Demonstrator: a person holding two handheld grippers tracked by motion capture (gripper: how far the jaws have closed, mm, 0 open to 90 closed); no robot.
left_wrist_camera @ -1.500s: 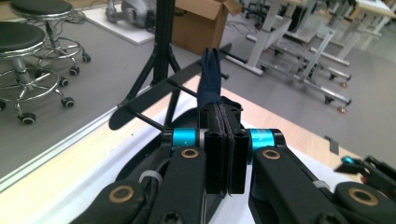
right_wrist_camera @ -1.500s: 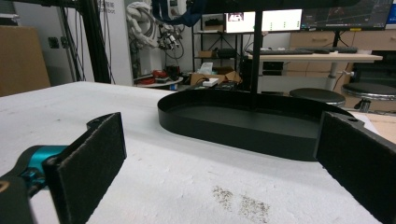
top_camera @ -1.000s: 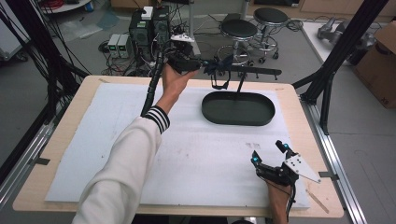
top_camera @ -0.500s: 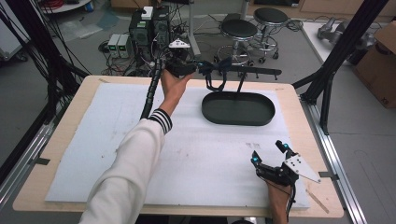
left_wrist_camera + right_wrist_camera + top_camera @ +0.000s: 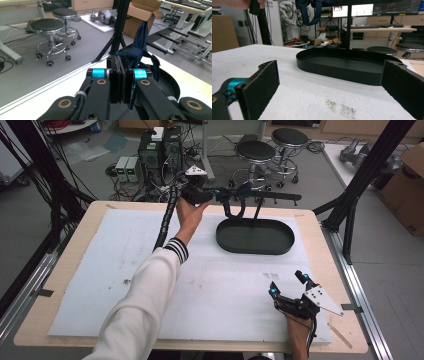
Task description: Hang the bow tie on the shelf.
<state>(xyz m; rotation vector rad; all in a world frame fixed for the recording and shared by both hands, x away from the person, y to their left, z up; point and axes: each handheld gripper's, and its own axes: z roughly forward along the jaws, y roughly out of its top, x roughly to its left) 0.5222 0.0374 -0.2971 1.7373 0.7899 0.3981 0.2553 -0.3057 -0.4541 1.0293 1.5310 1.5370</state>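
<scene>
My left gripper (image 5: 223,195) is held up over the table's far edge, shut on a dark blue cloth (image 5: 239,194). The cloth hangs in a loop beside the horizontal bar (image 5: 277,196) of a black stand. In the left gripper view the jaws (image 5: 120,75) are pressed together on the blue cloth (image 5: 140,42), which rises ahead of them. Under the bar lies a black oval tray (image 5: 227,241). My right gripper (image 5: 286,283) rests at the near right of the white mat, open, with nothing between its pads (image 5: 262,85). It faces the tray (image 5: 337,68).
A white foam mat (image 5: 100,270) covers most of the wooden table (image 5: 60,260). The stand's upright post (image 5: 348,25) rises from the tray. Black frame legs (image 5: 350,215) stand off the right edge. Stools (image 5: 50,27) and computer cases sit on the floor beyond.
The left hand with the cloth has dipped very slightly by the stand. The right gripper has stayed where it was.
</scene>
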